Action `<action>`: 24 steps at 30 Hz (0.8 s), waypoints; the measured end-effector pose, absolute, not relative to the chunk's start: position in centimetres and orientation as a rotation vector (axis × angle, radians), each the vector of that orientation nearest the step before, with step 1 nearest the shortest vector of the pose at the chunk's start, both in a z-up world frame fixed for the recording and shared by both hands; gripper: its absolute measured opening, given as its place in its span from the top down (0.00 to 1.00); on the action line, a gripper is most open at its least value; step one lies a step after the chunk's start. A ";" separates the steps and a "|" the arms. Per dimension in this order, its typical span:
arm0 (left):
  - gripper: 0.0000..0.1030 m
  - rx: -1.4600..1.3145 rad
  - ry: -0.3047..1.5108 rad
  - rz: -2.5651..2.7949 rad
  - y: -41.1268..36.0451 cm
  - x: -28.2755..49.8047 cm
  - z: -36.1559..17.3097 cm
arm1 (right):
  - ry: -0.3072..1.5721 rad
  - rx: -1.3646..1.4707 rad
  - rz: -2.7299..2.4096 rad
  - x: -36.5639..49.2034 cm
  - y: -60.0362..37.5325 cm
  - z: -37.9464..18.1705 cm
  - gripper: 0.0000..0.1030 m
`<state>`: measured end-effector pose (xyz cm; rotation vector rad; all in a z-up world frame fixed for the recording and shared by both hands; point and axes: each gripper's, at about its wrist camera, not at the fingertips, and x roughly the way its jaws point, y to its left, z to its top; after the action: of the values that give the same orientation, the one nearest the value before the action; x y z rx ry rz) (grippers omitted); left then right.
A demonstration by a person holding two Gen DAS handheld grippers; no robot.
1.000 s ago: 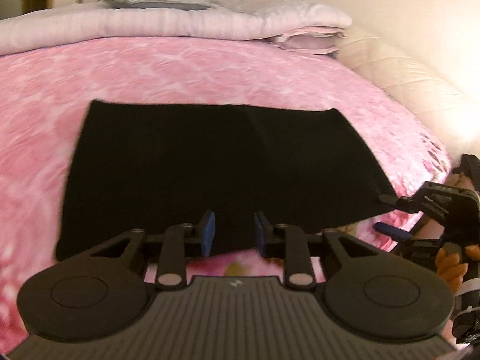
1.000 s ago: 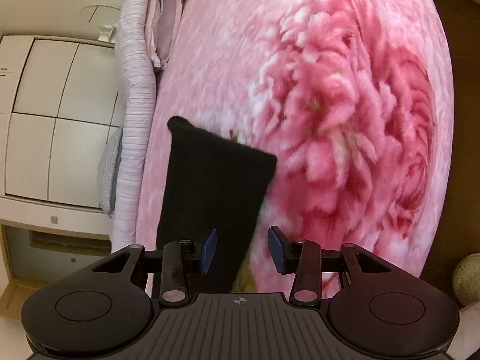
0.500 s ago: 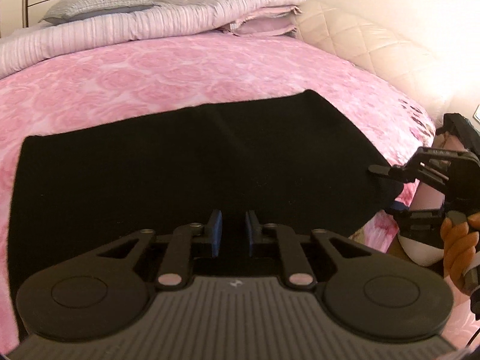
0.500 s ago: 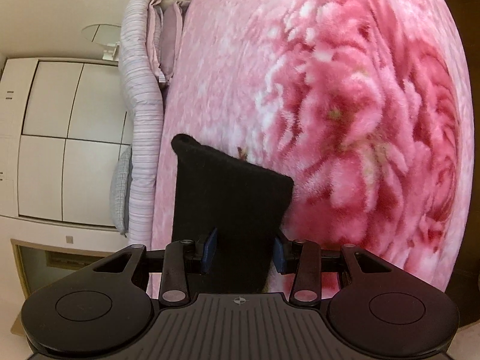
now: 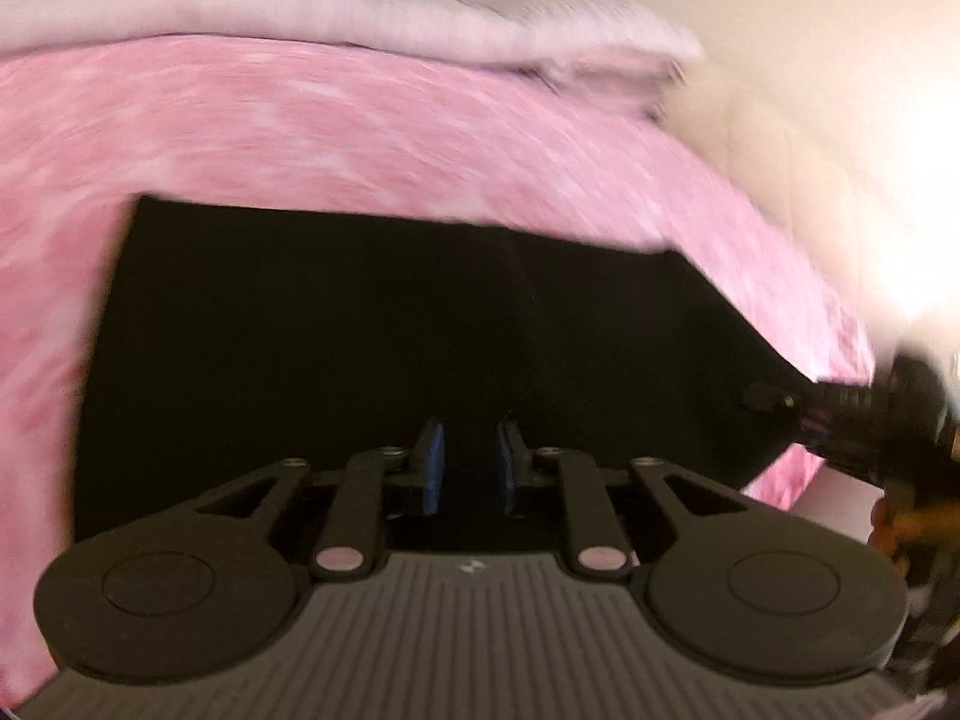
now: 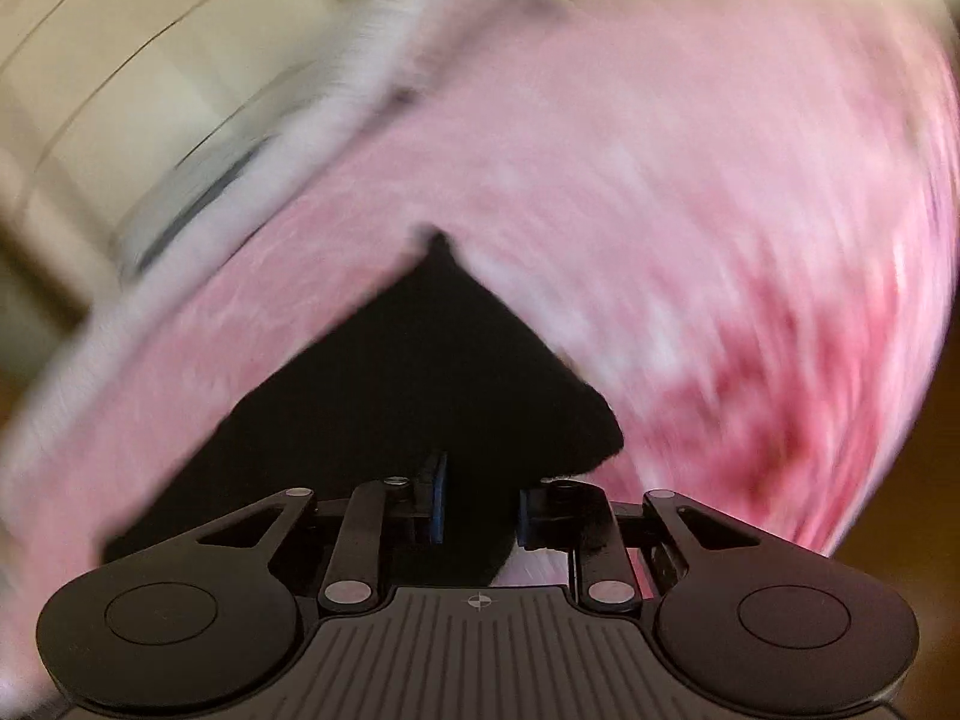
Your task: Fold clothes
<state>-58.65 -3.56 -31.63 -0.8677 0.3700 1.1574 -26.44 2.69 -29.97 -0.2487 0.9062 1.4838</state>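
We are looking at a black garment [image 5: 390,336] that is lying spread across the pink floral bedspread [image 5: 360,126], filling the middle of the left wrist view as a broad dark panel with a straight far edge. Our left gripper [image 5: 468,468] is sitting at the garment's near edge with black cloth lying between its blue pads; the jaws are narrowed to a small gap and appear to be pinching that hem, though blur keeps us from being sure. Our right gripper [image 6: 477,498] is taking the garment's near corner at the right of the frame, its jaws close around cloth too. Holding two points along one edge is, we judge, what a fold wants: the edge can travel over as a straight line. The left view is showing the garment's whole outline and the right gripper [image 5: 852,414] at its corner; the right view is showing only a dark wedge [image 6: 420,372] tapering toward the frame's centre, plus pale cupboard doors [image 6: 120,78] at upper left. Both views are smeared, so we are likely moving.
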 end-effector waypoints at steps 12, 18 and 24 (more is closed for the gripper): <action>0.87 -1.289 -0.081 1.133 -9.4 -72.0 -34.0 | -0.156 -0.774 2.074 -48.4 -6.7 -29.6 0.82; 0.78 -1.362 -0.137 1.090 -8.2 -71.8 -34.8 | -0.243 -0.998 2.130 -51.4 -8.1 -32.8 0.57; 0.67 -1.434 -0.193 1.046 -7.0 -71.6 -35.6 | 0.073 -0.787 2.275 -46.2 -8.1 -29.4 0.52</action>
<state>-71.58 -7.01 -35.63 -1.4337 -0.1930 1.0457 -46.18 -8.12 -29.40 -0.7865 0.0729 2.2753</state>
